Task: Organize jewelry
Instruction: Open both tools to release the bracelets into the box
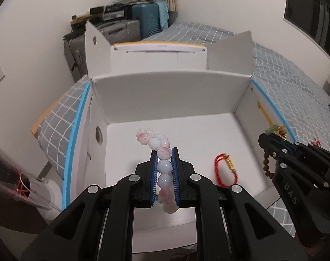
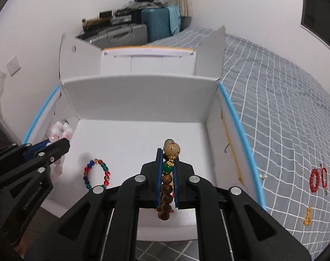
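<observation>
My left gripper (image 1: 164,152) is shut on a pink-and-white bead bracelet (image 1: 164,167) and holds it above the floor of the open white box (image 1: 169,91). My right gripper (image 2: 167,152) is shut on a brown wooden bead bracelet (image 2: 166,187) with a green bead and a large tan bead, also above the box floor. A red cord bracelet with a gold charm (image 1: 227,169) lies on the box floor in the left wrist view. A multicoloured glass bead bracelet (image 2: 97,174) lies on the box floor in the right wrist view. The right gripper shows at the right in the left wrist view (image 1: 271,136).
The box sits on a bed with a grey checked cover (image 2: 284,113). On the cover to the right lie a red bead bracelet (image 2: 315,180), a red cord piece (image 2: 324,179) and a small gold piece (image 2: 308,216). Suitcases (image 1: 146,19) stand behind.
</observation>
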`<control>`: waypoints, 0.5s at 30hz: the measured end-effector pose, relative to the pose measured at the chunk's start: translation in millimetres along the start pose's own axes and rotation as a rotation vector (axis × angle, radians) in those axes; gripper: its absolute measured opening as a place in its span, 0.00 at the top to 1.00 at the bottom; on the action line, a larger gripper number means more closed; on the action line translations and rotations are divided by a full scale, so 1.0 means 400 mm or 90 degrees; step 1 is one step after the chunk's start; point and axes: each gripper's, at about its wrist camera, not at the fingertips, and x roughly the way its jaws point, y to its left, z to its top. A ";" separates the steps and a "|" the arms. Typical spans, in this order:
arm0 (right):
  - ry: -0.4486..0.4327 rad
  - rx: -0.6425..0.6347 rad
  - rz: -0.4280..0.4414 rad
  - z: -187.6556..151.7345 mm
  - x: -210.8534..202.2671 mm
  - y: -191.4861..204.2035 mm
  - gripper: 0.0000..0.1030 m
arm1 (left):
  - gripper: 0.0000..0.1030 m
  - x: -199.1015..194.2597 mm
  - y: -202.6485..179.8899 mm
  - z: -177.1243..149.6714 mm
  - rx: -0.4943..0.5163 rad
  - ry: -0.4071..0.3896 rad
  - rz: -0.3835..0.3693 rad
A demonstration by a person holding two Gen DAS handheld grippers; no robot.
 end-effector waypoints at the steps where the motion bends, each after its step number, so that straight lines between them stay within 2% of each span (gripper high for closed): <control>1: 0.007 0.004 0.003 -0.001 0.009 0.003 0.93 | 0.88 0.007 0.007 -0.003 -0.002 0.008 0.003; 9: 0.063 0.017 0.017 -0.011 0.063 0.017 0.93 | 0.88 0.065 0.045 -0.027 -0.024 0.060 0.011; 15: 0.071 0.021 0.013 -0.016 0.077 0.012 0.93 | 0.88 0.082 0.045 -0.036 -0.022 0.070 0.011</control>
